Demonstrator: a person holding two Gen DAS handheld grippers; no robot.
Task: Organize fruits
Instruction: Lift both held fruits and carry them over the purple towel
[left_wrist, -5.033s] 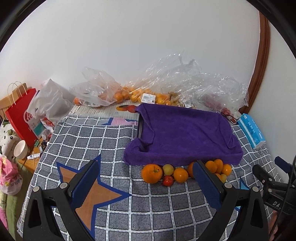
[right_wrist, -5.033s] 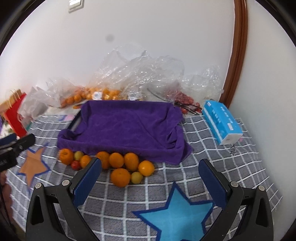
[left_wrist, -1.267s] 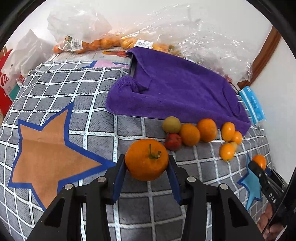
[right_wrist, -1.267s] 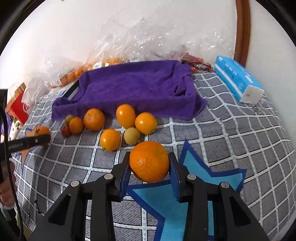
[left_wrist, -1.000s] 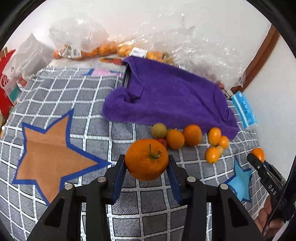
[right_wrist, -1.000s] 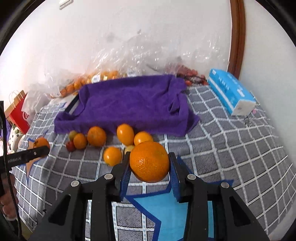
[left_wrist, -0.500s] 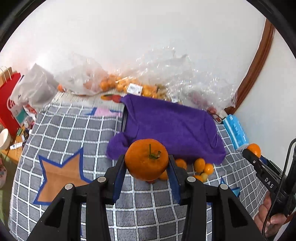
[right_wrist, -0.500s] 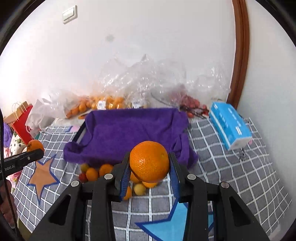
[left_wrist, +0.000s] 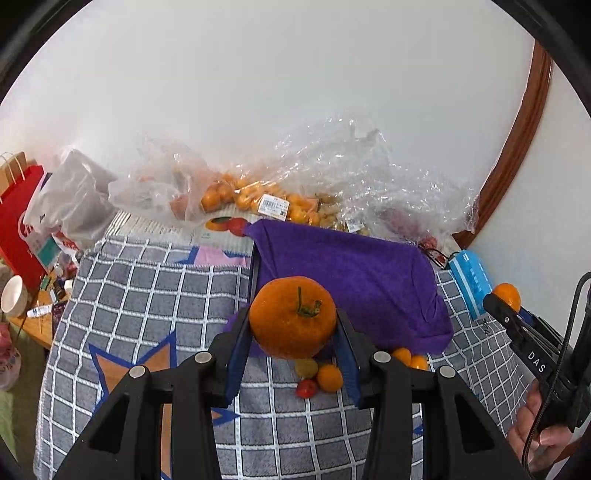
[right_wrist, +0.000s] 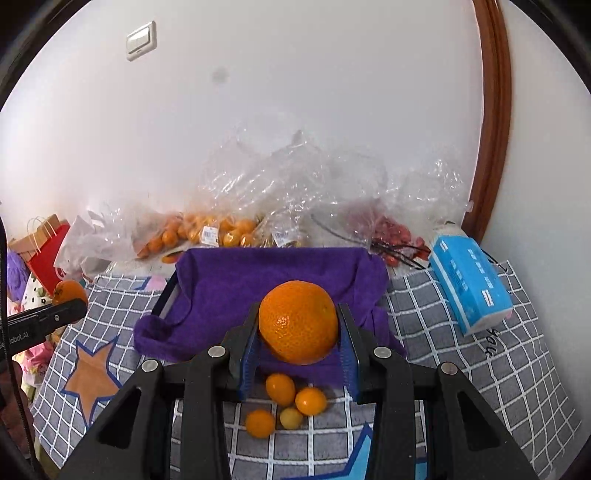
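Two hand-held grippers, each seen from its own wrist camera, are raised above a table covered with a grey checked cloth (left_wrist: 155, 295) patterned with stars. The left gripper (left_wrist: 291, 325) is clamped on a large orange with a short green stem (left_wrist: 292, 317), its blue pads pressing both sides of the fruit. The right gripper (right_wrist: 298, 328) is clamped the same way on a second large orange (right_wrist: 298, 321), stemless side showing. In each view, the other gripper and its fruit appear small at the frame's edge, well apart.

Behind both oranges lies a tray draped with a purple towel (left_wrist: 343, 269), and it looks empty. Along its near edge, on the checked cloth, sits a loose cluster of small fruit (right_wrist: 286, 404) – little oranges, a pale yellow-green one and, in the left view, a small red one (left_wrist: 306, 387). Further back, against the white wall, are crumpled clear plastic bags (right_wrist: 280, 206) holding more small oranges and red fruit. A blue tissue pack (right_wrist: 469, 291) lies to the right of the towel.

The step in hand appears to be the carry: both oranges are lifted clear of the table and aimed toward the towel. The next move likely calls for bringing each one over the purple surface, lowering it until it rests there, and only then letting the pads part – released too high or on a fold, a round fruit could roll off.
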